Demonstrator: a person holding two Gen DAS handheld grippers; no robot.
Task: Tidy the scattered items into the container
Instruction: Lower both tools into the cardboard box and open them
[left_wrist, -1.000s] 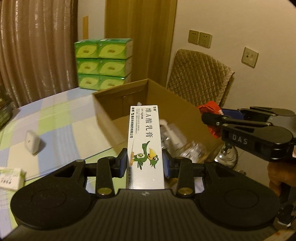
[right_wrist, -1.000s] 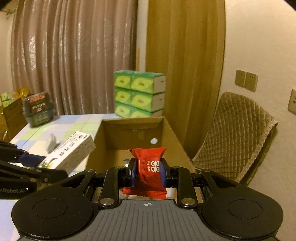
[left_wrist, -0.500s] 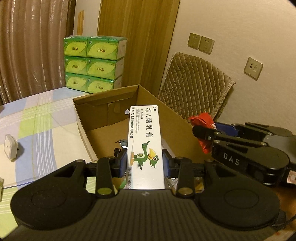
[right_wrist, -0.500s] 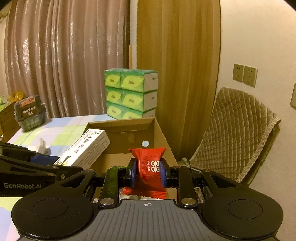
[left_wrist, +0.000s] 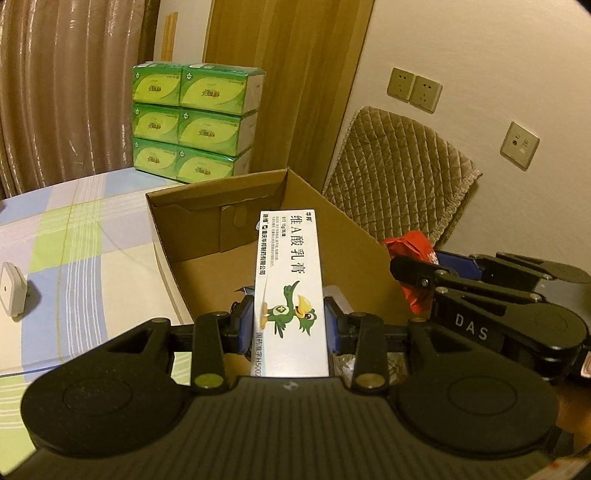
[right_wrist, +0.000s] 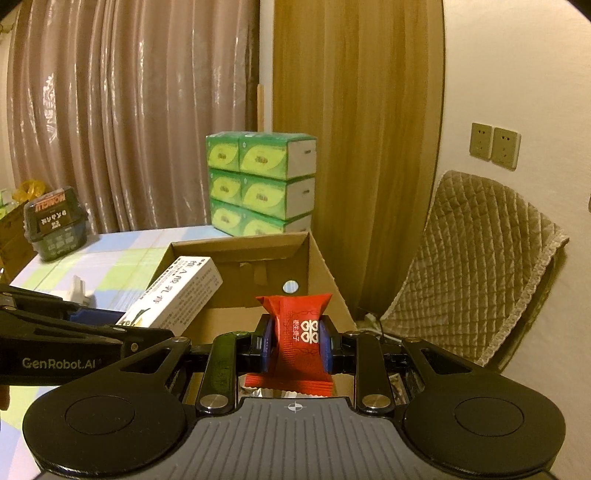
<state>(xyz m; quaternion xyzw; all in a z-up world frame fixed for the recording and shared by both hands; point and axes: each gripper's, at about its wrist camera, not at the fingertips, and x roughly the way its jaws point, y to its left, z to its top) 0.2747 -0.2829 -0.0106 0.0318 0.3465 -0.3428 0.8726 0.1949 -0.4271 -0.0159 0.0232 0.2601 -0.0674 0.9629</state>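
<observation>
My left gripper (left_wrist: 289, 325) is shut on a white ointment box (left_wrist: 290, 280) printed with a green bird, held over the open cardboard box (left_wrist: 207, 236). The right gripper (right_wrist: 294, 343) is shut on a red snack packet (right_wrist: 297, 332), also above the cardboard box (right_wrist: 325, 273). In the right wrist view the white ointment box (right_wrist: 177, 295) hangs at the left over the carton. The red snack packet (left_wrist: 413, 254) shows at the right in the left wrist view. Clear wrappers and dark items lie on the carton's floor, mostly hidden by my fingers.
A stack of green tissue packs (left_wrist: 192, 122) stands behind the carton on the checked tablecloth (left_wrist: 74, 236). A small white charger (left_wrist: 11, 290) lies at the left. A dark tub (right_wrist: 55, 225) sits far left. A quilted chair back (right_wrist: 476, 266) stands to the right by the wall.
Both grippers have moved forward and over the carton, which now looks nearer and more centred. The charger has slid toward the left edge. Each grip is unchanged.
</observation>
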